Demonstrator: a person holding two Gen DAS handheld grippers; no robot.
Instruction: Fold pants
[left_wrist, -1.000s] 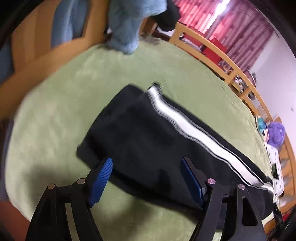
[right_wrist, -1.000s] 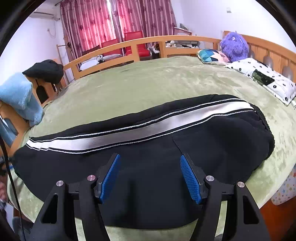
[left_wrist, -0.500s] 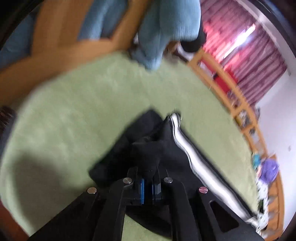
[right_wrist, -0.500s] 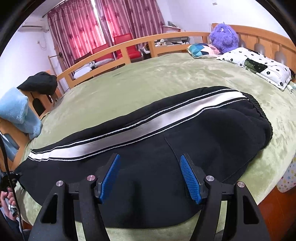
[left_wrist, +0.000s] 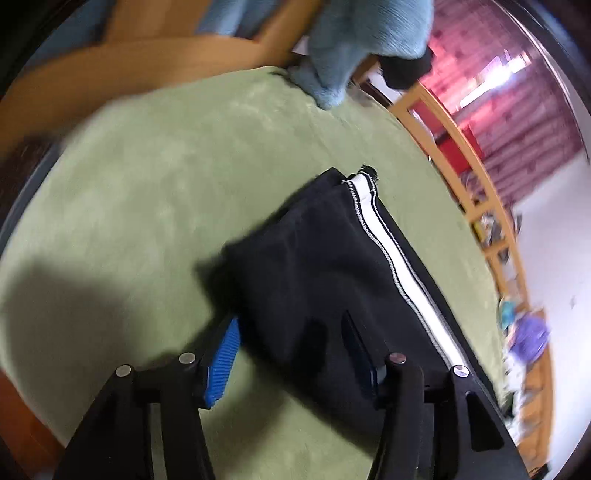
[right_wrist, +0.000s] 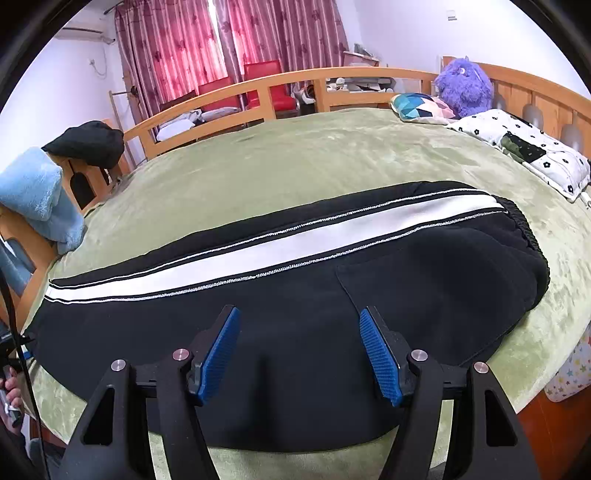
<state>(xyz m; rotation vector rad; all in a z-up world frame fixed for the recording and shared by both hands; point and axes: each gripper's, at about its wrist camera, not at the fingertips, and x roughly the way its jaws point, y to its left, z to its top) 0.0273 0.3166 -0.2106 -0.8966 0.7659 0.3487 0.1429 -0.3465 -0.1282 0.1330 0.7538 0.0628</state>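
My left claw (left_wrist: 291, 354) has just been opening after a brief pinch on the cuff end of the black pants (right_wrist: 295, 332); its pads now stand spread, the cloth between them but not gripped. The hem has dropped back flat on the green bed (right_wrist: 332, 155). My right claw (right_wrist: 299, 350) hovers spread over the thigh. I judge the pants straightened, with no fold begun.
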